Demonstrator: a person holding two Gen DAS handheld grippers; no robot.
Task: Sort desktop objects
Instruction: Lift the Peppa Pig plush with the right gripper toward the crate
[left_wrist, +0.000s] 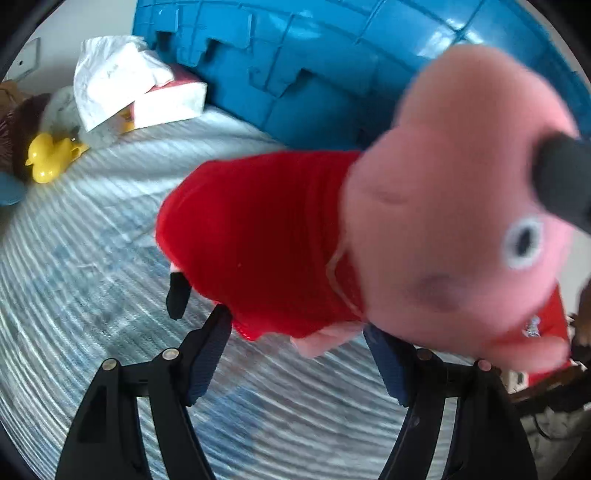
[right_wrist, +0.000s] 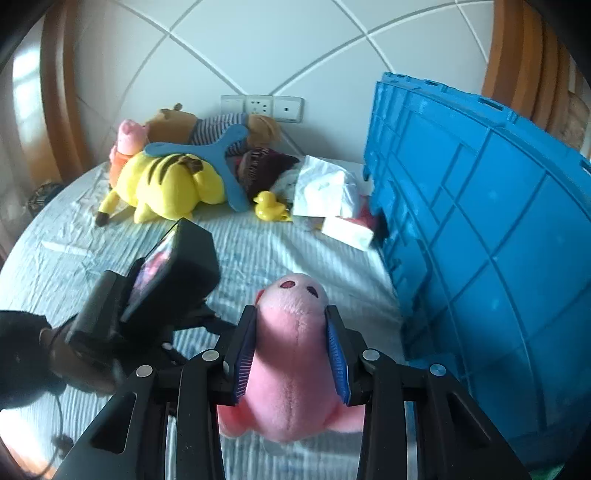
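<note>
A pink pig plush in a red dress (left_wrist: 266, 240) hangs above the striped sheet, close in the left wrist view. My right gripper (right_wrist: 291, 350) is shut on its pink snout (right_wrist: 295, 332), with the blue pads pressed on both sides. My left gripper (left_wrist: 295, 354) is open just below the plush's dress, with nothing between its fingers. One dark finger of the right gripper (left_wrist: 565, 184) crosses the pig's head. The left gripper's body (right_wrist: 162, 288) shows at the left of the right wrist view.
A big blue crate (right_wrist: 480, 229) stands at the right, also seen in the left wrist view (left_wrist: 332, 62). At the back lie a yellow plush (right_wrist: 173, 188), a blue boomerang shape (right_wrist: 218, 162), a yellow duck (right_wrist: 269, 206), white bags (right_wrist: 325, 188) and other plush toys (right_wrist: 221, 125).
</note>
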